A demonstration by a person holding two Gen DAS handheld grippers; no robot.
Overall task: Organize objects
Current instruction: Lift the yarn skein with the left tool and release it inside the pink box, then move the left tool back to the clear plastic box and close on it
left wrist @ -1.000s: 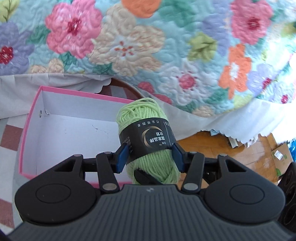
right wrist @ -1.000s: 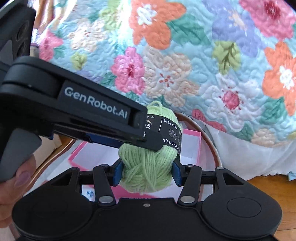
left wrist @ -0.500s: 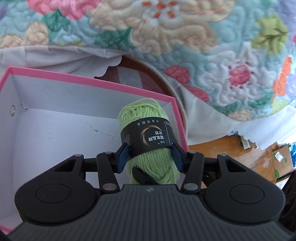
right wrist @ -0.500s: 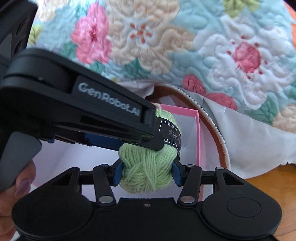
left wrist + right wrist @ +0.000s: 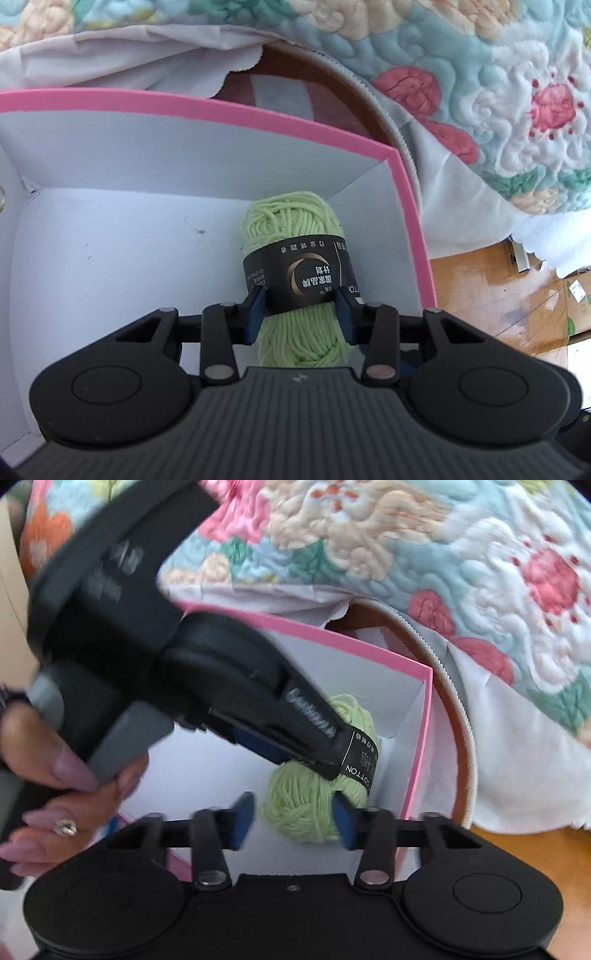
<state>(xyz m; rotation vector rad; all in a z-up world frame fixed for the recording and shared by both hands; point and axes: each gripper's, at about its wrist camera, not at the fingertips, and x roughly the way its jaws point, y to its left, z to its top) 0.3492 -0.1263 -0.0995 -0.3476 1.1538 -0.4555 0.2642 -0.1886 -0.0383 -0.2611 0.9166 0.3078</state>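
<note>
A light green yarn skein (image 5: 295,258) with a black paper band sits low inside a pink-rimmed white box (image 5: 207,107), near its far right corner. My left gripper (image 5: 301,314) is shut on the skein at the band. In the right wrist view the skein (image 5: 310,805) shows below the left gripper's body (image 5: 207,686). My right gripper (image 5: 293,825) is open, its blue pads spread; the right pad is against the skein's end, the left pad stands apart from it.
A flowered quilt (image 5: 480,74) with white lining hangs behind and to the right of the box. A brown round rim (image 5: 458,716) runs beside the box's right wall (image 5: 421,738). Wooden floor and cardboard (image 5: 517,295) lie at the right.
Both grippers carried the skein down into the box. The right gripper, shut on the skein before, has opened. The left gripper keeps its hold.
</note>
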